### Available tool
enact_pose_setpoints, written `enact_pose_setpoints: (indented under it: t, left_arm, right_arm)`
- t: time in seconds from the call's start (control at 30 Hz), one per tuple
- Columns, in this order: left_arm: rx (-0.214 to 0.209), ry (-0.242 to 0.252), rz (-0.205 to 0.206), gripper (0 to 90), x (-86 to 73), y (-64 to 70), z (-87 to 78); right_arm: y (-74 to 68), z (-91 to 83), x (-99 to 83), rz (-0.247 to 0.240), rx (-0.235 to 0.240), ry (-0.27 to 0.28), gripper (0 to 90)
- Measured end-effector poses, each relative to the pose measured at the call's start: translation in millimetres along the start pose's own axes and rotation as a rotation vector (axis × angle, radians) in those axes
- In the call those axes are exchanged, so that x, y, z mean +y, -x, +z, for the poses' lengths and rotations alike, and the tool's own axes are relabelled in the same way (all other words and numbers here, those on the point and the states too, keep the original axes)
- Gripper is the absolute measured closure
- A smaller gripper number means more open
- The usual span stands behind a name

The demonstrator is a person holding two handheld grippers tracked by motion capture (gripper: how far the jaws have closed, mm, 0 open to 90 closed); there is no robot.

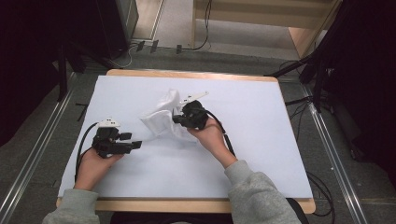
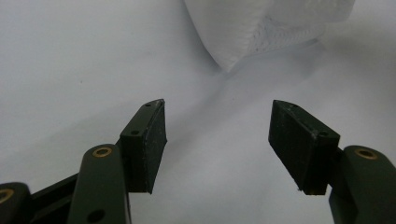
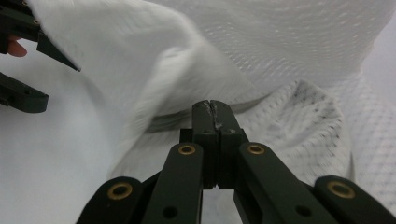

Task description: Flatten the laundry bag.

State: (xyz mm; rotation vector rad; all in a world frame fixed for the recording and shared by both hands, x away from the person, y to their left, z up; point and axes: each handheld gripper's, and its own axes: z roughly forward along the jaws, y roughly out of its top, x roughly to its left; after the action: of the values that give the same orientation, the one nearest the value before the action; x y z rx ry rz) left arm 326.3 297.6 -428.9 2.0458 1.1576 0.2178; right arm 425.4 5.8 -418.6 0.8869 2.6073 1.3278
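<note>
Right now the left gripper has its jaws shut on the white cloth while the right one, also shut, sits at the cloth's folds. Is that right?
Not quite. The left gripper is open and short of the white cloth, as the left gripper view shows. The right gripper is shut at the folds, as stated.

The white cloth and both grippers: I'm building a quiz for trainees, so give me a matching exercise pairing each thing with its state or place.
Things:
1. left gripper
2. right gripper
3. white cloth
4. table

States or places:
A. rumpled in a heap, partly lifted
B. jaws wide apart, empty
C. covered by a pale sheet, wooden edge showing
D. jaws pressed together at the cloth

Pairs: 1-B, 2-D, 3-A, 4-C
</note>
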Motion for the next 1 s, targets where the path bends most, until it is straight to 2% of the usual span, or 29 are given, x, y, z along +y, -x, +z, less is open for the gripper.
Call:
enact_pose_setpoints:
  t: [0.13, 0.27, 0.5, 0.53, 0.57, 0.6, 0.63, 0.67, 0.77, 0.83, 0.9, 1.0]
  left_arm:
    - [0.005, 0.002, -0.011, 37.6, -2.4, -2.7, -4.0]
    - [0.007, 0.005, -0.019, 37.5, -3.6, -5.0, -5.7]
    - [0.008, 0.008, -0.02, 37.4, -2.9, -4.1, -5.2]
    - [0.01, 0.006, -0.018, 37.4, -2.6, -4.0, -5.3]
    - [0.01, 0.007, -0.018, 37.4, -2.2, -3.9, -5.0]
    - [0.01, 0.007, -0.018, 37.4, -2.2, -3.9, -5.0]
    - [0.009, 0.007, -0.018, 37.4, -2.1, -3.9, -4.9]
    - [0.009, 0.006, -0.017, 37.4, -2.0, -4.2, -4.8]
    - [0.004, 0.008, -0.015, 37.4, -2.1, -4.8, -4.9]
    - [0.008, 0.006, -0.017, 37.4, -2.0, -5.2, -5.8]
    - [0.007, 0.011, -0.018, 37.4, -2.2, -5.6, -6.3]
    - [0.011, 0.014, -0.023, 37.4, -2.4, -5.8, -6.9]
  right_arm:
    - [0.6, 0.5, 0.5, -0.002, 0.002, -0.006, 90.0]
    - [7.7, -7.3, -0.2, 0.013, -0.007, 0.002, 89.4]
    - [16.6, -16.8, -1.5, 0.026, -0.032, 0.012, 80.7]
    - [18.5, -17.0, -2.2, 0.025, -0.041, 0.012, 78.8]
    - [21.7, -16.9, -3.7, 0.029, -0.056, 0.0, 73.1]
    - [21.7, -16.9, -3.7, 0.029, -0.056, 0.0, 73.1]
    - [22.8, -16.5, -4.6, 0.032, -0.067, -0.005, 68.9]
    - [25.8, -15.0, -5.9, 0.032, -0.086, -0.01, 60.8]
    - [27.5, -13.0, -7.1, 0.05, -0.089, -0.025, 56.3]
    - [27.3, -7.6, -9.4, 0.042, -0.089, -0.062, 52.9]
    - [26.9, -5.7, -10.4, 0.045, -0.086, -0.078, 53.0]
    - [28.4, 2.9, -15.7, 0.048, -0.073, -0.133, 68.6]
